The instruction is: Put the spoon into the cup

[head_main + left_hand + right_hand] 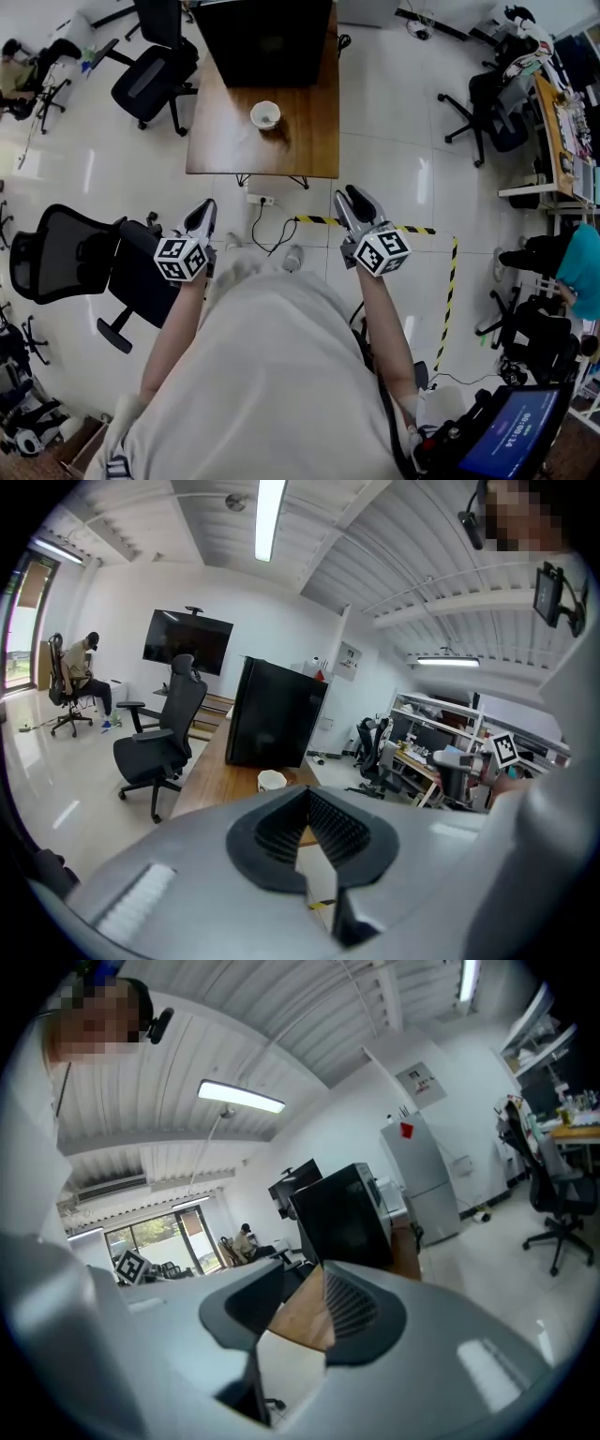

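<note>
A person's pale-shirted torso (272,375) fills the bottom of the head view, both forearms stretched toward the wooden worktop (225,131) that stands ahead on the white floor. On the far part of the worktop sits a large black box (262,37), which takes up most of its width. A black office chair (150,80) stands off the worktop's left edge. A second, mesh-backed chair (84,258) stands well short of the worktop's near-left corner, close beside the person's left arm. The left gripper (204,208) is held in the air short of the worktop's near edge, pointing at it. Its fingers (342,827) are released with a narrow wedge of space between them and nothing in it. The right gripper (354,195) hangs level with it, in front of the worktop's near-right corner and well apart from the left one. Its fingers (352,1307) stand somewhat wider, also released and empty, with only wood and floor showing through the gap. A yellow-and-black striped tape (412,229) runs across the floor in front of the worktop's near-right corner, and a white power strip (261,199) lies just under the near edge. The white cup (265,114) stands upright near the middle of the worktop, just in front of the black box. It is too small in view to say whether the spoon lies in it.
</note>
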### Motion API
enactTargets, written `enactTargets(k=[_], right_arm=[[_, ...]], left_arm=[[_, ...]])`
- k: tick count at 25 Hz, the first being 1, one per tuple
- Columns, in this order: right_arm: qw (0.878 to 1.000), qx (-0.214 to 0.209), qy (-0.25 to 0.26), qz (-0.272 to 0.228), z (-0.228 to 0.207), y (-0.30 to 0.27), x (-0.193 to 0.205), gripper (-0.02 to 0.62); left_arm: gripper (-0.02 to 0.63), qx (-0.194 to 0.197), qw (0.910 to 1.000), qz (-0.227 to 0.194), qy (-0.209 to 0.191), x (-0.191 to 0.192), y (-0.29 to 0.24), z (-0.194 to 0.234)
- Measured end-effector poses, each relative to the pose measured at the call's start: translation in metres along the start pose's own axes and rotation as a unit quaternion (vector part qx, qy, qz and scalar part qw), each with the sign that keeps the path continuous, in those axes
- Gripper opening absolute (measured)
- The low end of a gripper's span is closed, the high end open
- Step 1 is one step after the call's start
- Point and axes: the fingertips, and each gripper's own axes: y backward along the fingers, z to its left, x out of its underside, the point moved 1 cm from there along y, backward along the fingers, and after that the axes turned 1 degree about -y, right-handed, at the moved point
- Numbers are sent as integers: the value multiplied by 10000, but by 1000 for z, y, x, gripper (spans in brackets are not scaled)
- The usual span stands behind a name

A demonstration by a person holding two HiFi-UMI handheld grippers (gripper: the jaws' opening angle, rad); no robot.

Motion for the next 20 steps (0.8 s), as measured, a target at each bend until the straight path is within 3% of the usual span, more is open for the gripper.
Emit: enactTargets(k=[10, 20], right_arm=[[9997, 227, -27, -103, 30, -32, 0, 115], [9994, 104, 100, -328, 87, -84, 0, 104]], left_arm=[[2, 324, 9993, 26, -195, -24, -1, 33], [2, 278, 9996, -32, -84, -27, 24, 92]])
